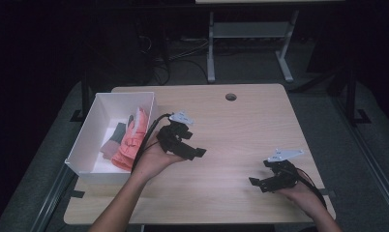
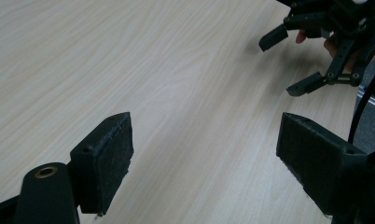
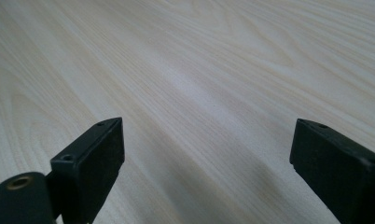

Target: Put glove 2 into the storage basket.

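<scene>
We saw a pale wooden tabletop (image 1: 241,125) with a round cable hole near its far edge. At its left edge stood a white rectangular bin (image 1: 88,140), and inside it lay a pink glove (image 1: 130,140) beside a grey glove (image 1: 114,137), both against the bin's right wall. Just right of the bin, our left gripper (image 1: 195,147) hovered over bare wood with its jaws spread wide and nothing between them. Near the right front corner, well apart from the bin, our right gripper (image 1: 258,182) was likewise held with its jaws apart and empty, pointing left across the tabletop.
</scene>
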{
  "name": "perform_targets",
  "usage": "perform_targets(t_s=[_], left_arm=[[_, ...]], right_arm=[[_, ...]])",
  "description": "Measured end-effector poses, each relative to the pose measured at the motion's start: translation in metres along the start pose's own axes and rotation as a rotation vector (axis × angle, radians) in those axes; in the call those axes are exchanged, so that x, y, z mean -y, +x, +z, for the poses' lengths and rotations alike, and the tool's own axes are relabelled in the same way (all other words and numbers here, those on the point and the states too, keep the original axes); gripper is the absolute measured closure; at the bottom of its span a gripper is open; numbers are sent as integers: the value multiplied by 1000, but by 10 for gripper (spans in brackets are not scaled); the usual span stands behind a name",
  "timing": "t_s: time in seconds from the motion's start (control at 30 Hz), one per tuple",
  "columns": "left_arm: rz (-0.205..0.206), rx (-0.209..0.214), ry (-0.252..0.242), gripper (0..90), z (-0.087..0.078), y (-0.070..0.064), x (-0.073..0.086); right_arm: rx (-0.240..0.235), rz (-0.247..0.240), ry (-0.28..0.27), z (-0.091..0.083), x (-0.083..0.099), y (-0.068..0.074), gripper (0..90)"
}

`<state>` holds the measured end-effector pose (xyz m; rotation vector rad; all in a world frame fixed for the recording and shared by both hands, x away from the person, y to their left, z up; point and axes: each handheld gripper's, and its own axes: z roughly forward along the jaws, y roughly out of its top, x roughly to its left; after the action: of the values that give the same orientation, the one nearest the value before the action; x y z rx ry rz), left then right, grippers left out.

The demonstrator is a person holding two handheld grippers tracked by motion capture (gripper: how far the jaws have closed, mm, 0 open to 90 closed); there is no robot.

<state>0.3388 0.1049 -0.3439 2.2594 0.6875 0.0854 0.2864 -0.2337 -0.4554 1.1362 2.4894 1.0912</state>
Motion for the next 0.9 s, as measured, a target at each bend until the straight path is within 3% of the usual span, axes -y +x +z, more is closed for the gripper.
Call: perform_targets(t_s=[0.33, 0.7, 0.9], left_arm=[[39, 8, -1, 183, 27, -12, 24], [45, 14, 35, 182, 48, -12, 50], [70, -1, 72, 182, 58, -12, 60]], right_arm=[[11, 0, 5, 2, 1, 2, 96], [14, -5, 5, 2, 1, 3, 96], [18, -11, 7, 3, 2, 3, 96]])
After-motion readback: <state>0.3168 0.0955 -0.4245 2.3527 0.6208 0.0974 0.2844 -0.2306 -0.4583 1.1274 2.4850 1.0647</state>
